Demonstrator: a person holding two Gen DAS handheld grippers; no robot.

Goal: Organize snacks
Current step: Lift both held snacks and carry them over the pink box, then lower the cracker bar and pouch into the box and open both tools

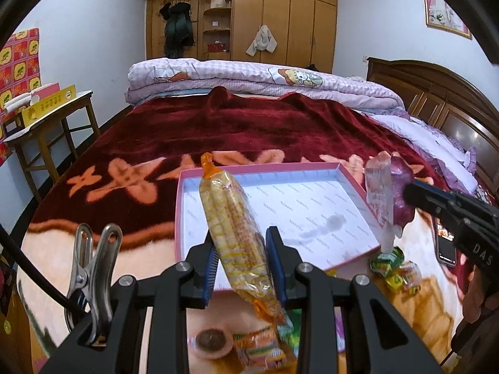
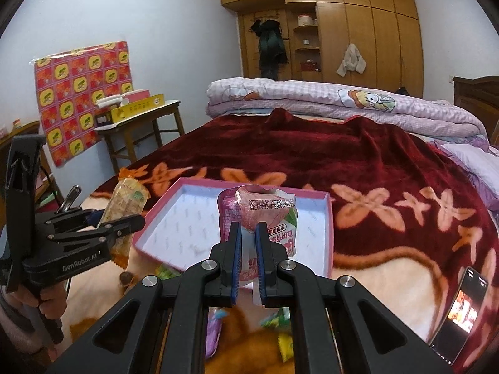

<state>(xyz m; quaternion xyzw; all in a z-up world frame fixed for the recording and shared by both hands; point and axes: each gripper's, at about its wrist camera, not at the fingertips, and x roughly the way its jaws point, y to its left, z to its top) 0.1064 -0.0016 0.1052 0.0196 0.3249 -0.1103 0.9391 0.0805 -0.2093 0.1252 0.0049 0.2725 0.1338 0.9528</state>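
a: what lies around on the bed (image 1: 280,131)?
b: a dark red blanket (image 2: 343,162) with orange flowers, and a pink-rimmed tray (image 1: 352,174) on it near the bed's front edge. loose candies (image 1: 394,268) sit just off the tray's near right corner, a phone (image 2: 461,308) farther right, a folded quilt (image 1: 249,78) at the far edge.
a: anything blocking the tray?
b: its white floor is bare apart from a faint smudge.
a: and the snacks?
b: the left claw (image 1: 241,265) pinches a long clear pack of yellow wafer sticks (image 1: 234,218), orange at both ends, tilted up over the tray's near left side. the right claw (image 2: 248,261) is pressed tight on a pink pouch (image 2: 259,215) with printed text, held above the tray's near edge.
a: do the views differ?
b: the left one shows a round brown sweet (image 1: 212,341) and an orange wrapper (image 1: 265,342) under the claw; the right shows a hand (image 2: 46,302) on the left claw's grip and a side desk (image 2: 140,121) with boxes.
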